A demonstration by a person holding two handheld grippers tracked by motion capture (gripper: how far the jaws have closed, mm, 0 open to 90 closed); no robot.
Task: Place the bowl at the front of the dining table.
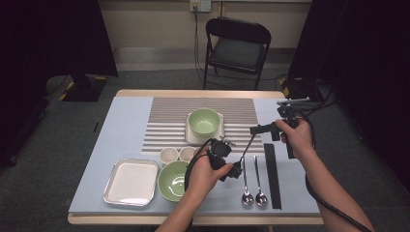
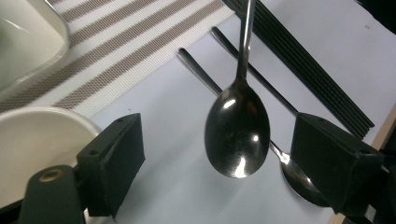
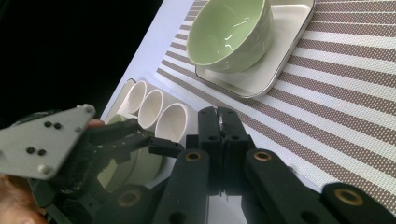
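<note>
Black jaws of the left gripper [image 2: 219, 172] stood spread, a spoon [image 2: 238, 130] hanging bowl-down between them, touching neither pad. That spoon's handle ran up to the right gripper [image 3: 223, 122], whose jaws were pressed together on it. Beneath the spoon, two more spoons [image 1: 254, 195] lay on the table [image 1: 121, 125], with chopsticks [image 1: 271, 174] just beside them and a green bowl [image 1: 171, 181] near.

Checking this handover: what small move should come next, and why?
Probably draw the left gripper back. Its jaws stand open either side of the spoon without touching it, while the right gripper is shut on the handle.
</note>
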